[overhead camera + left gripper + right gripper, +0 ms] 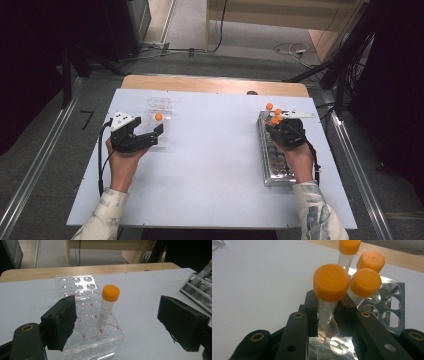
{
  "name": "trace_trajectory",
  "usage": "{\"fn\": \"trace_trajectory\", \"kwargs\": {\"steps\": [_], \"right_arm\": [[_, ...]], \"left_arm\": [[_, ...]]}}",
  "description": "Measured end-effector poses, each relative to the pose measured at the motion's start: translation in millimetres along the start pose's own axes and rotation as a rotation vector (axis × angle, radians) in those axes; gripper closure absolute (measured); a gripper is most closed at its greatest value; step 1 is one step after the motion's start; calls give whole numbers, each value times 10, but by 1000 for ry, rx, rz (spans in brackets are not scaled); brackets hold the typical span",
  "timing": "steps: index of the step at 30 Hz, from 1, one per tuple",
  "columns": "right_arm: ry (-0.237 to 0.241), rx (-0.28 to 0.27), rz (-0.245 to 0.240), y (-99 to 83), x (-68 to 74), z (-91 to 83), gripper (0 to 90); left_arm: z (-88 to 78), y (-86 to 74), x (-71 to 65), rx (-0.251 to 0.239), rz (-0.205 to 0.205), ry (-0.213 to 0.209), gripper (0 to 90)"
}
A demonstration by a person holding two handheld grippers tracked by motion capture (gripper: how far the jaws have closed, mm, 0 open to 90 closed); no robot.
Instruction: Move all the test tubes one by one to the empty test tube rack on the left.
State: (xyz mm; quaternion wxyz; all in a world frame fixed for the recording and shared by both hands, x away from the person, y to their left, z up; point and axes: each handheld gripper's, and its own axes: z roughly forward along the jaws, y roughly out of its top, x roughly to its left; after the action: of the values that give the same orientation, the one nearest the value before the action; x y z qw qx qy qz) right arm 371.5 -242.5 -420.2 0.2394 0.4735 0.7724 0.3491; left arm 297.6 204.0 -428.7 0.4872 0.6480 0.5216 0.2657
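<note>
Your right gripper [327, 315] pinches an orange-capped tube [331, 283] in the metal rack [272, 160] on the right. Your left gripper [125, 322], jaws spread, waits at the clear rack [85, 315] on the left. One tube [108, 305] stands there already; three more wait. Tiny red labels like A6 mark its holes.

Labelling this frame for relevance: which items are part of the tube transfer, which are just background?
In the job:
- right gripper, fingers shut on an orange-capped tube
- metal tube rack with three more capped tubes
- clear acrylic rack holding one capped tube
- left gripper, open beside the acrylic rack

Lying about:
- floor cables
- wooden furniture
</note>
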Motion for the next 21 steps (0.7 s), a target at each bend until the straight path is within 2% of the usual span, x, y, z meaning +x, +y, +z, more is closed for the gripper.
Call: {"fn": "trace_trajectory", "kwargs": {"steps": [21], "right_arm": [[10, -59, -5, 122, 20, -213, 716]], "left_arm": [[-6, 2, -2, -7, 1, 2, 156]]}}
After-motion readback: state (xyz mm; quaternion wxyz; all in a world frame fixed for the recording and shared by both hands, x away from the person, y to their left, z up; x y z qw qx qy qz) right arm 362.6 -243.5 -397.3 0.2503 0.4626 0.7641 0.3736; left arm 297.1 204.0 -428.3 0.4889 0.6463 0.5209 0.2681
